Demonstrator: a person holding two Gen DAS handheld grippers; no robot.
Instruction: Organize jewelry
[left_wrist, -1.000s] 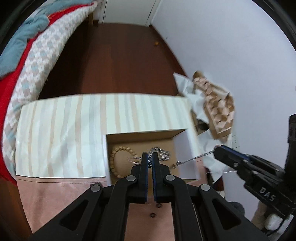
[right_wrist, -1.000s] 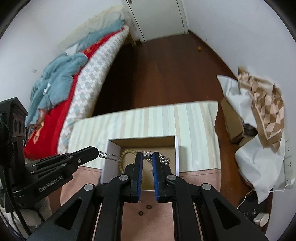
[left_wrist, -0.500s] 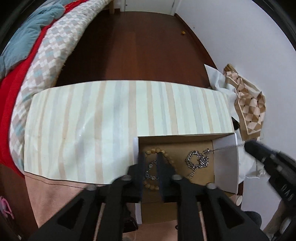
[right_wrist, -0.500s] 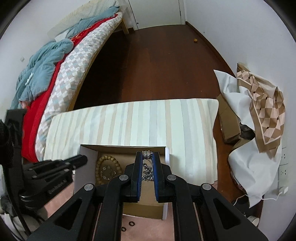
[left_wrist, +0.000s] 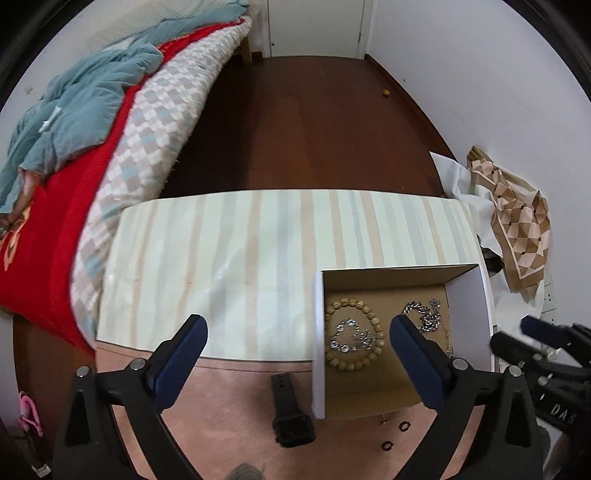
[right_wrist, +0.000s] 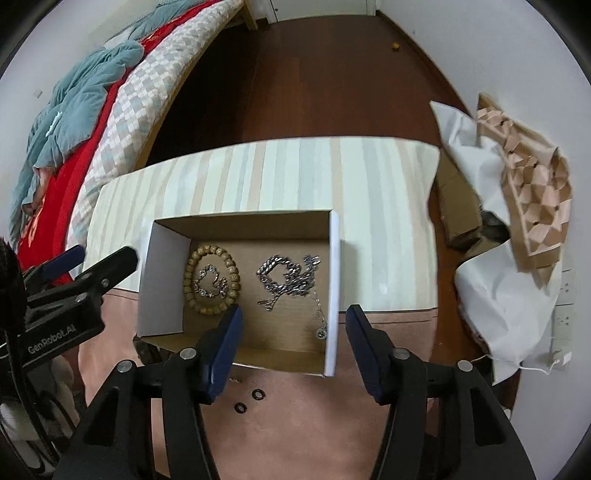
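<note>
1. Right wrist view: my right gripper (right_wrist: 293, 343) is spread wide and holds nothing, hovering over the near right corner of the cardboard box (right_wrist: 334, 266).
2. Left wrist view: my left gripper (left_wrist: 295, 362) is likewise released and empty, straddling the box's left wall.
3. Inside the box lie the bead bracelet (right_wrist: 211, 280), a small silver chain (right_wrist: 212, 282) within its ring, and a heavier silver chain (right_wrist: 290, 280) to the right, its thin tail trailing toward the near right corner.
4. Step in hand, by my judgement: the chains are deposited and I am between picks.
5. Outstanding items: two small black rings (right_wrist: 249, 400) and a black watch (left_wrist: 290, 417) on the pink mat (right_wrist: 295, 424), just outside the box.
6. The next move probably calls for a low, narrow pinch; the rings look thin and liable to slip.
7. The box rests partly on a striped cloth (left_wrist: 221, 251); beyond are dark wood floor (left_wrist: 314, 122), a bed (left_wrist: 129, 122) at left, white walls.
</note>
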